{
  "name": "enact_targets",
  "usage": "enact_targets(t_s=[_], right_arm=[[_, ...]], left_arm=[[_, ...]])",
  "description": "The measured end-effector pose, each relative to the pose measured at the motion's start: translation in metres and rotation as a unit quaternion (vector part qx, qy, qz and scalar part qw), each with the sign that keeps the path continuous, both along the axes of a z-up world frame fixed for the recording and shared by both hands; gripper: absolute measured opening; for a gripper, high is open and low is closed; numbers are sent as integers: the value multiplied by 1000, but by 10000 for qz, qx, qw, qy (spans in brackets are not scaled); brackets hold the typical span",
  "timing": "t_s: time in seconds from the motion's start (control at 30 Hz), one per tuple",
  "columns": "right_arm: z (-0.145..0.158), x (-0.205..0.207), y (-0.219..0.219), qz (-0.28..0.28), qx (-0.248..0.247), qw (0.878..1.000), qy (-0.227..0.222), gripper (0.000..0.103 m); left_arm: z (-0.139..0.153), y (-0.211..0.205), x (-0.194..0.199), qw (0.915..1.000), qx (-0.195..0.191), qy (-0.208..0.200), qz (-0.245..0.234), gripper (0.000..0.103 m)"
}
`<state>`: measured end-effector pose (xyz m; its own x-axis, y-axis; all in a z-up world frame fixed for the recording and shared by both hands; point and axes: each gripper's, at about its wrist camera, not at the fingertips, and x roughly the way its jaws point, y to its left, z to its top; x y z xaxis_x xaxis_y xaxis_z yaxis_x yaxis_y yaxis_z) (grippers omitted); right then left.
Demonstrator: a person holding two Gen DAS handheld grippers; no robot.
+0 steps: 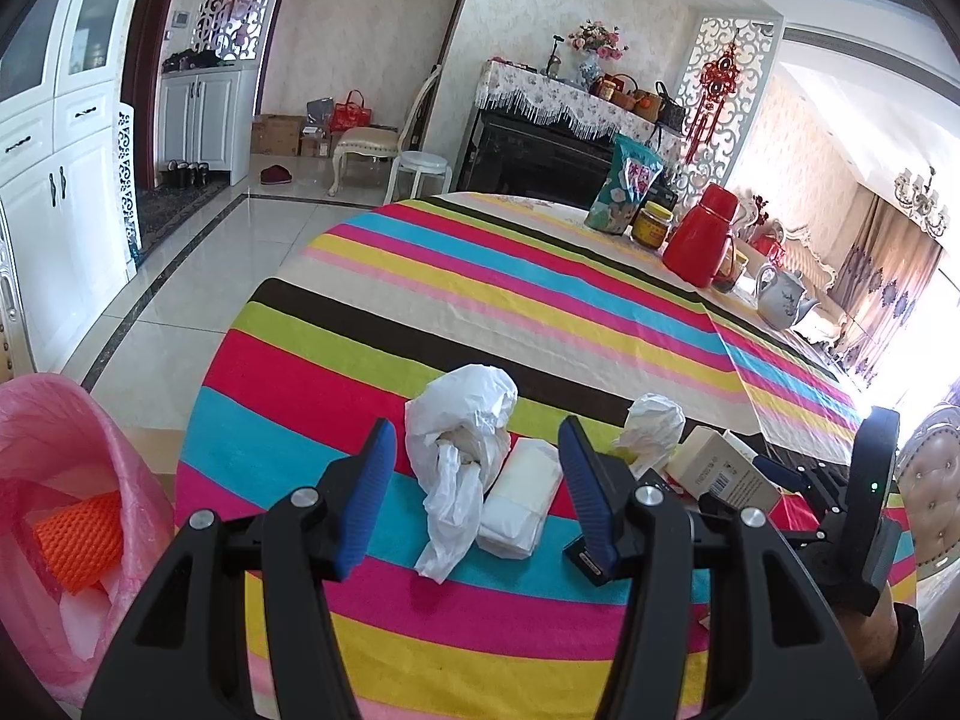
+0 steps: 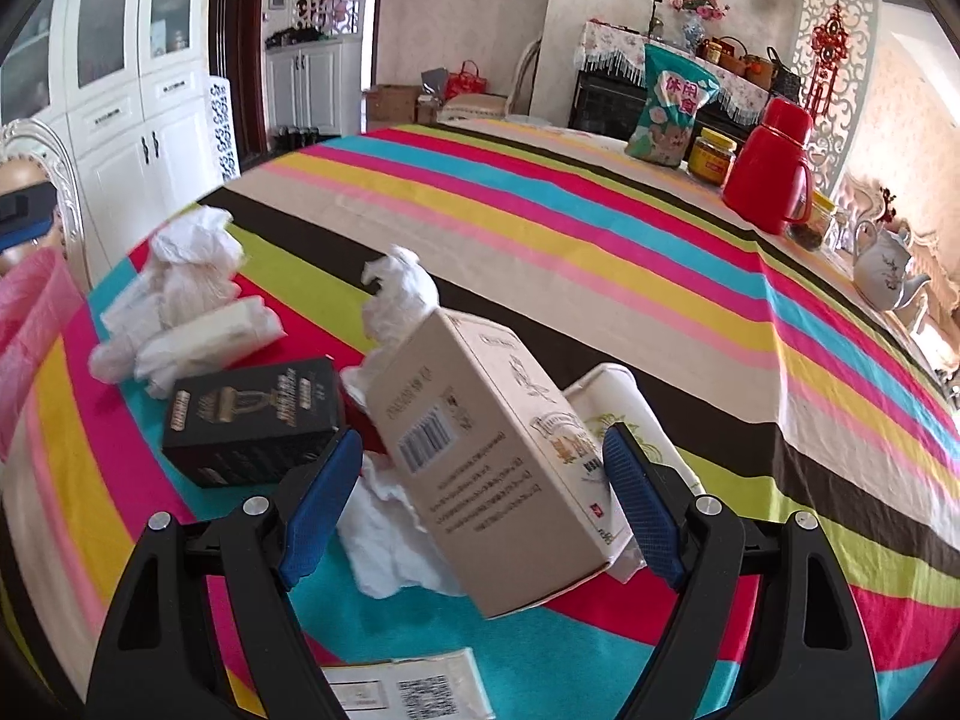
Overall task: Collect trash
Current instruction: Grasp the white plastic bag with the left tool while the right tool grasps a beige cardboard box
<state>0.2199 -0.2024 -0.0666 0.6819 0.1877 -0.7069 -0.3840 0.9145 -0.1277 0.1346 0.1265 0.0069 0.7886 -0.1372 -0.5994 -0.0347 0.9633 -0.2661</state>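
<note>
**Inspector:** Report the trash and its position

**Assistant:** A tan box (image 2: 480, 456) lies tilted on the striped table (image 2: 540, 222), propped on a white packet (image 2: 624, 414) and crumpled paper (image 2: 390, 540). Beside it to the left sits a black box (image 2: 252, 420); farther left, a crumpled plastic bag (image 1: 462, 420) and a tissue pack (image 1: 519, 498) touch each other. A paper wad (image 2: 399, 294) sits just behind the tan box

**Inspector:** Gripper condition?

**Assistant:** The right gripper (image 2: 480, 498) stands wide open, straddling the tan box; the pads do not appear to press on it. The left gripper (image 1: 474, 498) is roughly half open with the plastic bag and tissue pack framed between its fingers, nothing held

**Inspector:** Where does it go?

**Assistant:** A bin with a pink liner (image 1: 66, 480) stands off the table's left edge, already holding an orange item

**Inspector:** Step in hand?

**Assistant:** Judged as approach for pickup, both sides. Next, the right gripper must settle lower and close across the box's width; being propped, the box may slip or pivot. The left needs to close on the bag's bunched middle, then carry to the bin
</note>
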Motion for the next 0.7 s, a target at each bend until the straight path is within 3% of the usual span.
enact_targets(t_s=[0.2, 0.43, 0.53, 0.6, 0.7], right_arm=[[-4, 3, 2, -13, -228, 9997, -54, 78], [-9, 15, -8, -152, -78, 9998, 85, 78], [-8, 19, -13, -239, 78, 9997, 74, 72], [-5, 21, -17, -269, 184, 9994, 76, 63], [-1, 22, -21, -264, 316, 9991, 61, 59]], left_arm=[[-5, -4, 7, 10000, 3, 50, -50, 54], [-11, -8, 19, 9999, 28, 132, -109, 55], [-17, -10, 27, 9996, 31, 224, -149, 55], [-23, -11, 34, 9993, 33, 328, -189, 54], [-34, -13, 43, 9986, 31, 460, -239, 54]])
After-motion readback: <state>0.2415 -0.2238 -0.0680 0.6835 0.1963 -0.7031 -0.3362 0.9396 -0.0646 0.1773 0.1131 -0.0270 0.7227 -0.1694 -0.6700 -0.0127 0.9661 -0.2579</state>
